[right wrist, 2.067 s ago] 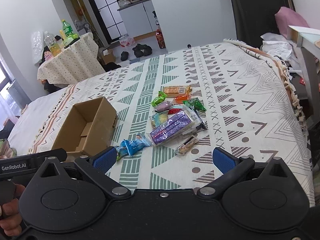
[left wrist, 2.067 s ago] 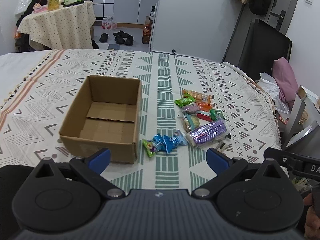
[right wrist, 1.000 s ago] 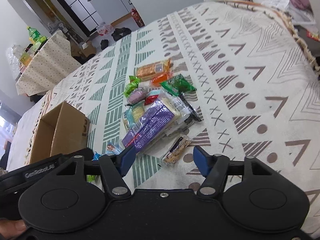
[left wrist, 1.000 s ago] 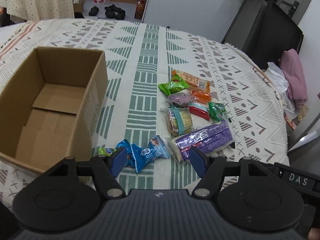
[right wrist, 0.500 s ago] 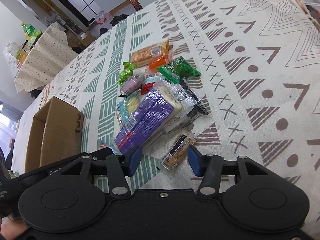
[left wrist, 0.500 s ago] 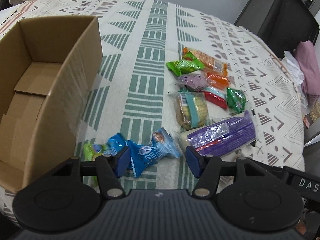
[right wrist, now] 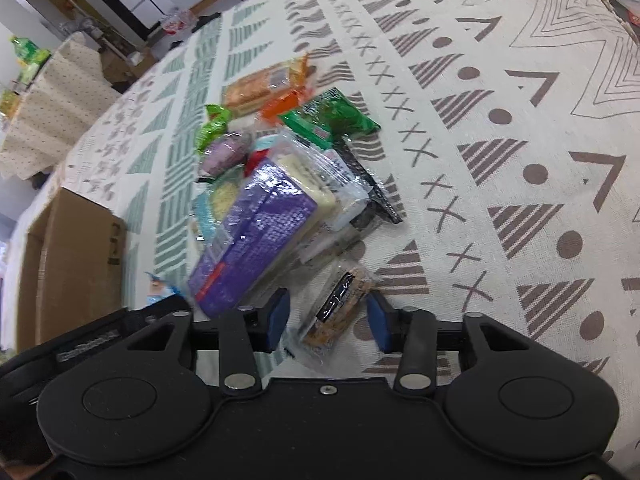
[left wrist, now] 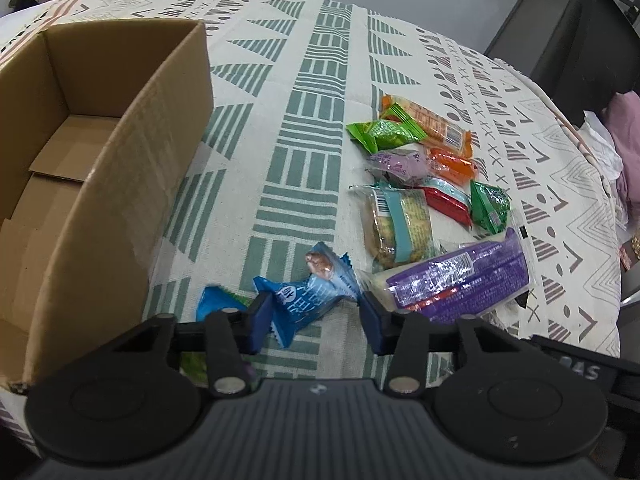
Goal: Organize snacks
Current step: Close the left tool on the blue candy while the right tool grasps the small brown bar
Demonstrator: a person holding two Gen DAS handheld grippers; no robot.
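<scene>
Left wrist: left hand-held gripper (left wrist: 316,322) has closed in around blue candy (left wrist: 310,294).

Matt brown cardboard box (left wrist: 120,128), glossy crinkled plastic snack wrappers (left wrist: 456,276), woven patterned cloth (left wrist: 312,80)

Snack packets (left wrist: 424,208) heaped beside empty box (left wrist: 92,152)

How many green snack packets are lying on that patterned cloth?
2 for certain: a light green crinkled packet at the pile's far end, a dark green foil packet on its right edge. Another may hide behind the left gripper.
</scene>
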